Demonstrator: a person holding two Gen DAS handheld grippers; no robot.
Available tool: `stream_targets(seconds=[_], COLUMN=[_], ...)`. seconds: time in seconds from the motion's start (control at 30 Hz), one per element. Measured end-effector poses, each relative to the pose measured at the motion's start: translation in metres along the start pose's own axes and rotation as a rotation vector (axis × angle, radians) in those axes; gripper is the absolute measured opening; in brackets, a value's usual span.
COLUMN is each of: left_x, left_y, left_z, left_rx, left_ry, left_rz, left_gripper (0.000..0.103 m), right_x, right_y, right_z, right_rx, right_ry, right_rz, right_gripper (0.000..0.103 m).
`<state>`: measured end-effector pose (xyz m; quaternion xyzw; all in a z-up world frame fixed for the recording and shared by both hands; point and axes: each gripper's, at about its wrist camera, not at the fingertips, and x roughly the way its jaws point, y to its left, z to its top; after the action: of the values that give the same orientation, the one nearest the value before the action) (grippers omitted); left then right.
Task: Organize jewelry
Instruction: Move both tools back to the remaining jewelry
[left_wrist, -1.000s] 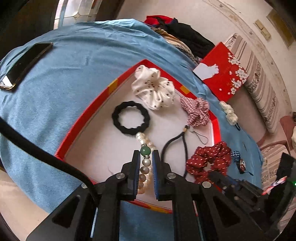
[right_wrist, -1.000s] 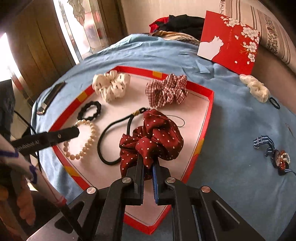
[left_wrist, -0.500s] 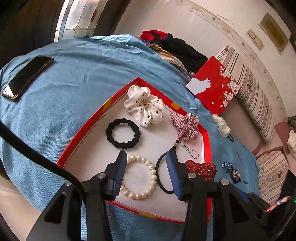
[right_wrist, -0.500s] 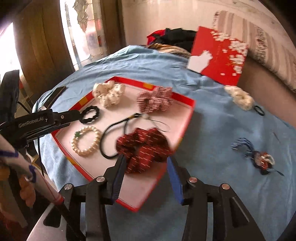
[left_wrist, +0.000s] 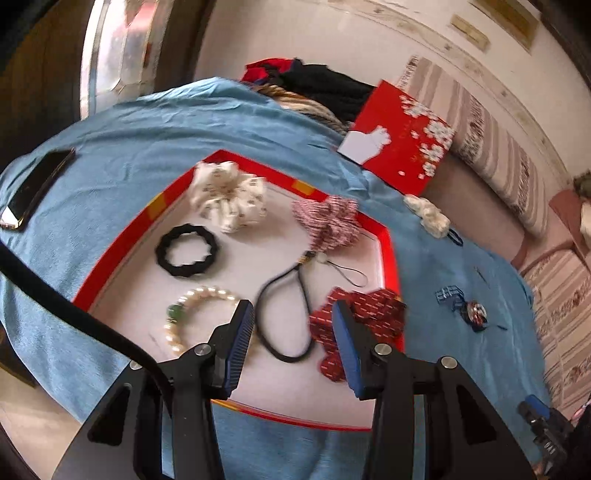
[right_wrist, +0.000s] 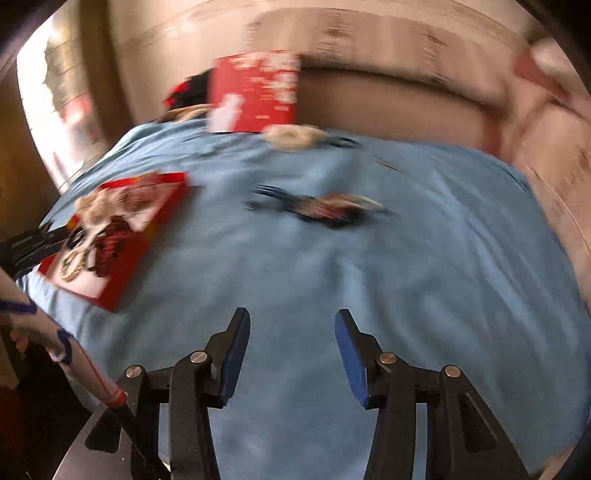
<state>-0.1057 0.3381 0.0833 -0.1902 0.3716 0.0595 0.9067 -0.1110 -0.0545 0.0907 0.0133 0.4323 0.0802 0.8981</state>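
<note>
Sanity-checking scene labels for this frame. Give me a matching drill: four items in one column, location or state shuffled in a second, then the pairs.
Items:
1. pearl bracelet
2. phone
3. blue bow clip
4. left gripper

Places or states:
A. on the blue cloth, outside the tray, left of it
B. open, nothing between the fingers
C. inside the red-rimmed tray, near its front left
D. on the blue cloth, outside the tray, right of it

Pairs: 1-C, 2-A, 3-D, 4-B
</note>
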Motion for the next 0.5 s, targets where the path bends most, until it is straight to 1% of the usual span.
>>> stream_targets(seconds=[0.03,0.1,0.17,0.27,0.37,0.43,0.5], left_x=[-0.001,-0.003,-0.005,-0.011,-0.011,-0.005,0.005], left_y=[-0.005,-0.025,-0.043,-0.064,-0.088,-0.106,-0.119], left_z=[-0.003,-0.014,-0.026,-0.041,-0.041,-0.035,-0.030], left_rx=[0.018,0.090,0.147,0.206,0.235,0.241,0.243], left_ry=[-0.007,-0.009,0.016,0.054,0.089,0.102,0.111], left_rz=[0.006,0.018,0.009,-0.018,-0.060,-0.094,-0.115], left_gripper=[0.043,0.043,0.043,0.043,0.044,0.051,0.054], right_x=[-0.006,-0.021,-0.039,-0.057,-0.062,-0.056,-0.043], right_y=[-0.012,-0.035,-0.054,-0.071,-0.077,-0.080,-0.080], right_z=[-0.004,-0.012,-0.017,-0.016,-0.008,-0.003,0.002], right_rx=[0.027,0.069,0.098,0.118,0.129,0.130,0.128], right_ry=[-0.006,-0.030,-0.063,-0.100,-0.120,-0.121,-0.118], right_rz=[-0.013,-0.040,-0.063,-0.083,-0.080,-0.071,-0.067], right_gripper=[0.052,0.052,0.052,0.052,0.052,0.052,0.052])
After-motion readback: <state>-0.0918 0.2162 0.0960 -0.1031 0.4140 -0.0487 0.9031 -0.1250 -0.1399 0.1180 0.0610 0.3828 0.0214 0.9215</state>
